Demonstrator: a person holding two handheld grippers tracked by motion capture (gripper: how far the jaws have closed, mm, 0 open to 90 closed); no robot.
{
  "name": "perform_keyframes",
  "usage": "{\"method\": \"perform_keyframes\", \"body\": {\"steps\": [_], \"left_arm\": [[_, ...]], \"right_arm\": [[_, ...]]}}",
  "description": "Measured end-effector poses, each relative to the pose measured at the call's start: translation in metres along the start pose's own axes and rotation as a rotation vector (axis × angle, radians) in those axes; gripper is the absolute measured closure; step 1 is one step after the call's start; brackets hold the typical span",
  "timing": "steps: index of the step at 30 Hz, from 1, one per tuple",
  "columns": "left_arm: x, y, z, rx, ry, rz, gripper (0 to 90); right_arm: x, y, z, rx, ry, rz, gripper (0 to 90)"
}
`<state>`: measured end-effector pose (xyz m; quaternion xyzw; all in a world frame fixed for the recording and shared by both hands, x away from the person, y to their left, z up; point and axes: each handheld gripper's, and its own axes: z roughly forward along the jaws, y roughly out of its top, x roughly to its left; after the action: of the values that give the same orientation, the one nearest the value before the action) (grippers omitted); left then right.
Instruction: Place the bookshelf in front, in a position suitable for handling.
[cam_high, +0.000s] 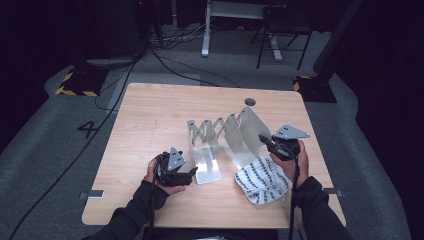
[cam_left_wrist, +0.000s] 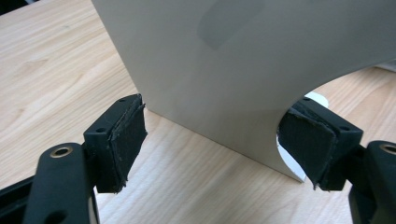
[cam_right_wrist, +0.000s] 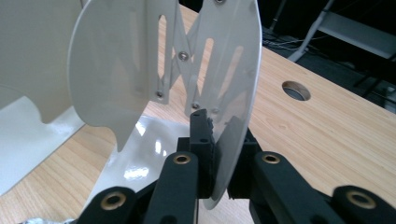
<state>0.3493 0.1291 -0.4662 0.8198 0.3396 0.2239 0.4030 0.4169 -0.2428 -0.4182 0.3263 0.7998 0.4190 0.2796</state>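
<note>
An expandable metal file rack (cam_high: 222, 140) stands in the middle of the high view on the wooden table (cam_high: 150, 120), its scissor links stretched between upright plates. The right gripper (cam_high: 274, 145) has its jaws pinching the rim of the end plate (cam_right_wrist: 233, 93) at the right of the rack, probably so that this end can be pulled outward or pushed in. The right hand (cam_high: 292, 160) sits knuckles up just behind it, forearm coming in from the lower right. The left gripper (cam_high: 187, 175) lies low at the rack's near-left end, jaws spread and framing the near plate (cam_left_wrist: 233, 70) without clamping it (likely poised to steady that end). The left hand (cam_high: 160, 180) rests on the table, wrist flat. A black-and-white patterned cloth (cam_high: 261, 181) lies crumpled just below the right gripper.
</note>
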Motion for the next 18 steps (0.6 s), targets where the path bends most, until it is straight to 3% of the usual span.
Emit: {"method": "perform_keyframes", "body": {"steps": [10,12,13,14,16,18], "left_arm": [[0.016,-0.002,-0.006,0.002,0.050,0.004,24.4],[0.024,-0.003,-0.008,0.013,0.089,0.007,24.6],[0.024,-0.003,-0.008,0.013,0.089,0.007,24.8],[0.026,-0.004,-0.008,0.016,0.083,-0.009,24.8],[0.030,-0.006,-0.009,0.017,0.069,-0.032,24.9],[0.030,-0.008,-0.011,0.023,0.049,-0.040,25.8]], "right_arm": [[0.024,-0.005,-0.020,0.026,-0.031,0.021,81.5],[0.030,-0.007,-0.027,0.027,-0.010,0.026,77.0],[0.030,-0.008,-0.029,0.022,0.001,0.033,73.1],[0.030,-0.008,-0.029,0.022,0.001,0.033,73.1],[0.030,-0.011,-0.036,0.020,-0.007,0.040,59.3],[0.031,-0.016,-0.046,0.028,0.026,0.032,53.8]]}}
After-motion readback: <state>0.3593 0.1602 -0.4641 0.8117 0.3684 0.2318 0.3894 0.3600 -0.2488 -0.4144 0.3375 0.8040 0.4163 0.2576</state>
